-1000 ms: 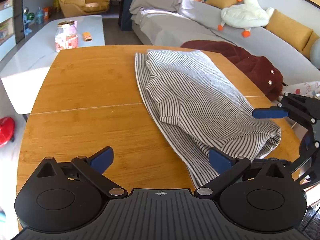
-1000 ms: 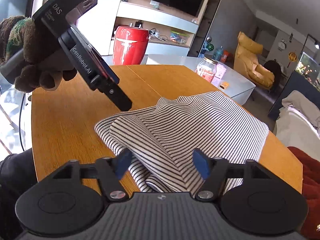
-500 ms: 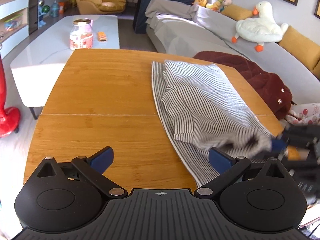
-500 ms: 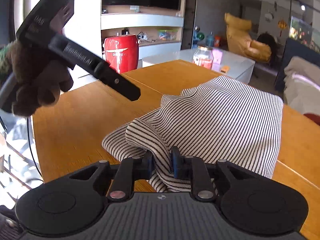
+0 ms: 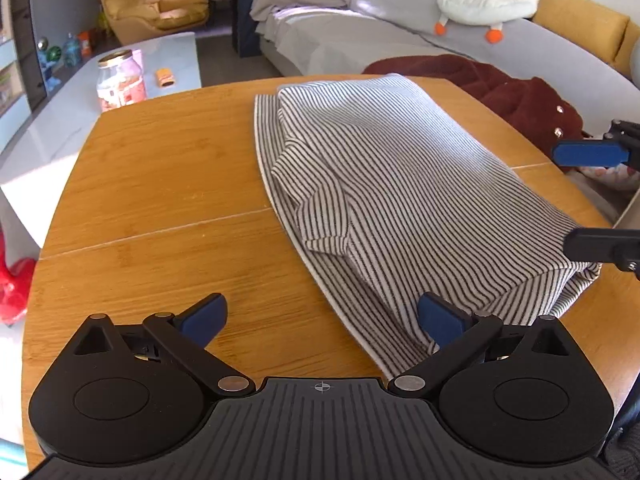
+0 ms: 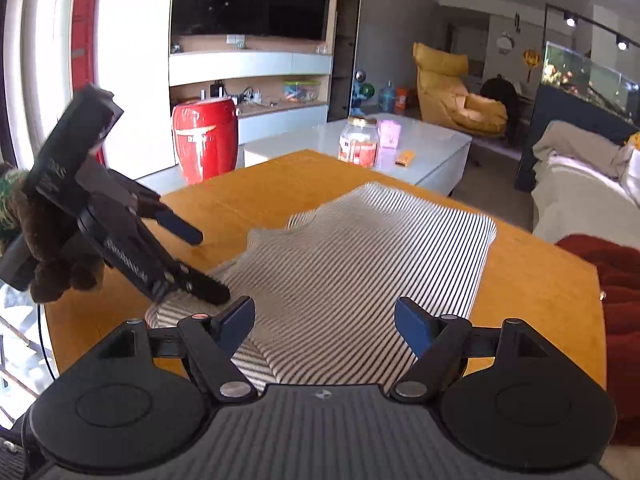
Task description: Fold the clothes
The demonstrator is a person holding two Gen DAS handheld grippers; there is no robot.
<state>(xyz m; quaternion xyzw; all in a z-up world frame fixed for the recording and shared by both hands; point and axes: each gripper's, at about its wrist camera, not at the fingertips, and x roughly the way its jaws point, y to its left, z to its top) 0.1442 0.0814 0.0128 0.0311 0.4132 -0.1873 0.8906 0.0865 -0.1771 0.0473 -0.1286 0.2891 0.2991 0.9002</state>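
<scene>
A black-and-white striped garment (image 5: 392,184) lies partly folded on the round wooden table (image 5: 168,184); it also shows in the right wrist view (image 6: 360,264). My left gripper (image 5: 322,320) is open at the garment's near corner, its right finger touching the cloth edge. It also shows in the right wrist view (image 6: 208,264), low over the near left corner. My right gripper (image 6: 324,322) is open and empty just above the garment's near edge. Its fingers (image 5: 588,154) show at the right edge of the left wrist view.
A dark red coat (image 5: 500,88) lies off the table's far right edge on a grey sofa (image 5: 360,40). A white coffee table (image 5: 80,100) with a jar (image 5: 120,84) stands beyond the table. A red stool (image 6: 206,140) stands on the floor.
My right gripper was shut on a fold of the garment half a second ago; it has opened and let the cloth drop flat. My left gripper stays open near the same corner.
</scene>
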